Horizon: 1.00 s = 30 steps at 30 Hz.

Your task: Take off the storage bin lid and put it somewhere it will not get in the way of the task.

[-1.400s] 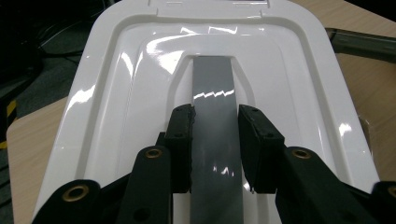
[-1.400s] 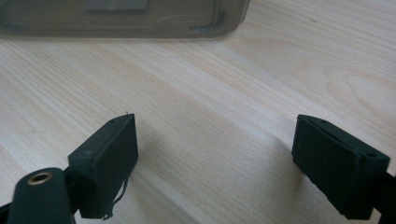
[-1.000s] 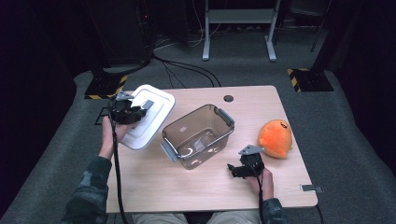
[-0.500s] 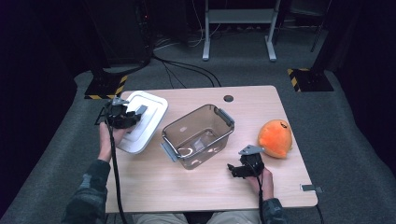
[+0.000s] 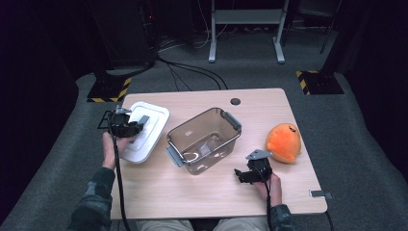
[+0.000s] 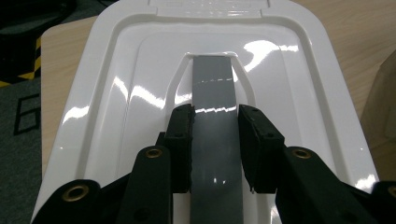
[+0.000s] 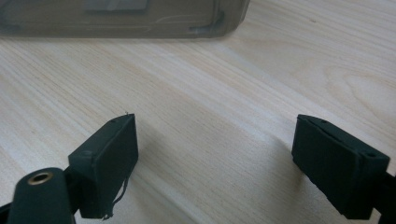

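A glossy white plastic lid (image 6: 140, 93) with rounded corners is being gripped by its flat grey handle (image 6: 215, 116) between the left tool (image 6: 215, 135) at the table's (image 5: 192, 192) nine o'clock. The right tool (image 7: 215, 158) is being held wide open and empty at five o'clock, near a clear smoky tub (image 5: 204, 139) and an orange plush toy (image 5: 284, 143).

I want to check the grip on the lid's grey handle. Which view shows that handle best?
The left gripper view: the grey handle runs up the middle of the white lid, with the left gripper shut on it. The high view shows the handle small and partly covered. The right gripper view faces the table.
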Available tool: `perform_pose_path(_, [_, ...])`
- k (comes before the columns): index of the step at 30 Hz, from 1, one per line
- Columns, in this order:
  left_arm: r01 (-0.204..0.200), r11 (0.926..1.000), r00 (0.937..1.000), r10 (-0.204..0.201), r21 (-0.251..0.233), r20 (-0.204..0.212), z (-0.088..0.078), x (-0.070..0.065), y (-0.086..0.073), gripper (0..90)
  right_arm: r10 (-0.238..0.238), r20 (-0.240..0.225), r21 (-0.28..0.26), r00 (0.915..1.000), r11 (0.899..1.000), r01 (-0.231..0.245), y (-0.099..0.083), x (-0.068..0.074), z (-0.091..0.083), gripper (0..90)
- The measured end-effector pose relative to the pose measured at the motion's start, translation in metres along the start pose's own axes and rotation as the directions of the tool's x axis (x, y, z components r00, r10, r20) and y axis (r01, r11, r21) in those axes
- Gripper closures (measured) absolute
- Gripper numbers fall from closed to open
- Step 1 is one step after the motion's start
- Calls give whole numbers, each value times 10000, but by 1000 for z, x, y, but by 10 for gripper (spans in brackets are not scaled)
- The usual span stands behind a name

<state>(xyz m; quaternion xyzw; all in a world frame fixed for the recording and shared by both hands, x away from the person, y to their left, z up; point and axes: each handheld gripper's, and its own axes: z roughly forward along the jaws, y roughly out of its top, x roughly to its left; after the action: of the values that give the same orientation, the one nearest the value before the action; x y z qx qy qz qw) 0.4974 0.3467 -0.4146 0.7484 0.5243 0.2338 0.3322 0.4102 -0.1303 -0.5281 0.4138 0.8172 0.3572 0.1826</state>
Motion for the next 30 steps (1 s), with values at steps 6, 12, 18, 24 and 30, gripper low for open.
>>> perform_pose_path(6, [223,9995,9997,-220,210,-122,7,4,-9,666,15,7,14,10000,10000,-15,0,0,0,138])
perform_pose_path(12, [442,9978,9989,-434,487,-170,16,9,-19,666,12,9,5,10000,10000,-12,0,0,0,138])
perform_pose_path(18, [600,9955,9981,-587,727,-196,26,12,-29,666,4,13,0,10000,10000,-4,0,0,0,138])
perform_pose_path(24, [960,9910,9948,-922,930,-436,34,11,-37,666,5,15,3,10000,10000,-5,0,0,0,138])
perform_pose_path(30, [1322,9866,9897,-1261,961,-677,40,13,-45,666,7,14,5,10000,10000,-7,0,0,0,138])
